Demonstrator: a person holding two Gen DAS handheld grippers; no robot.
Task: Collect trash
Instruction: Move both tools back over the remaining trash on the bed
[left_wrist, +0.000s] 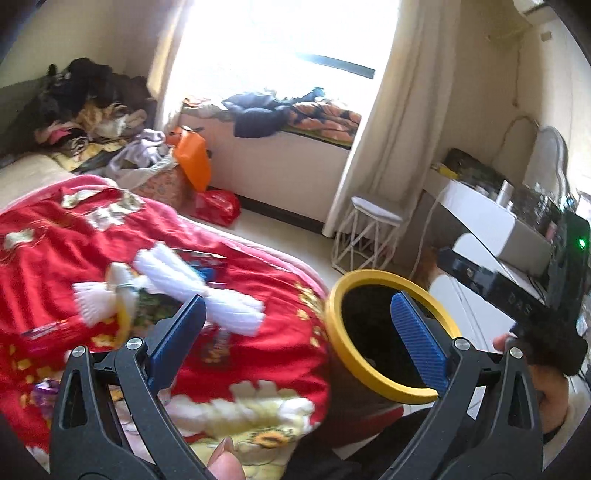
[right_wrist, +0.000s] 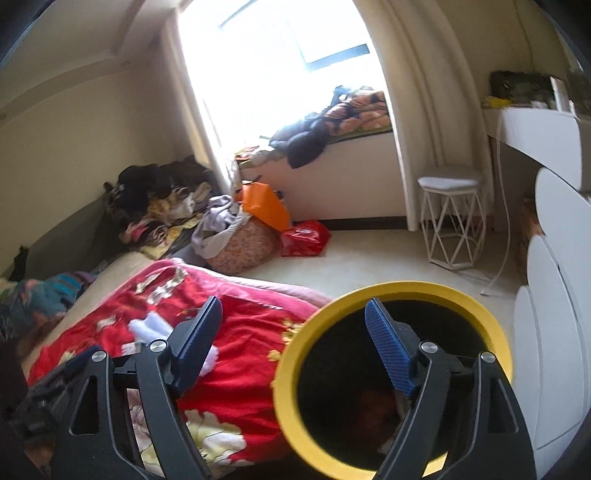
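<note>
A yellow-rimmed black trash bin (left_wrist: 391, 336) stands beside the bed, close below both grippers; it also shows in the right wrist view (right_wrist: 391, 380), with something reddish dim at its bottom. White pleated wrappers (left_wrist: 192, 291) and other small scraps lie on the red floral quilt (left_wrist: 258, 354); the wrappers also show in the right wrist view (right_wrist: 151, 326). My left gripper (left_wrist: 299, 332) is open and empty, spanning the quilt edge and the bin. My right gripper (right_wrist: 295, 339) is open and empty, its right finger over the bin mouth.
A white wire stool (right_wrist: 450, 221) stands on the floor by the curtain. Orange and red bags (right_wrist: 291, 221) and a clothes-filled basket (right_wrist: 236, 243) sit by the window bench. A white desk (left_wrist: 487, 214) is at the right. Clothes pile at the bed's far end.
</note>
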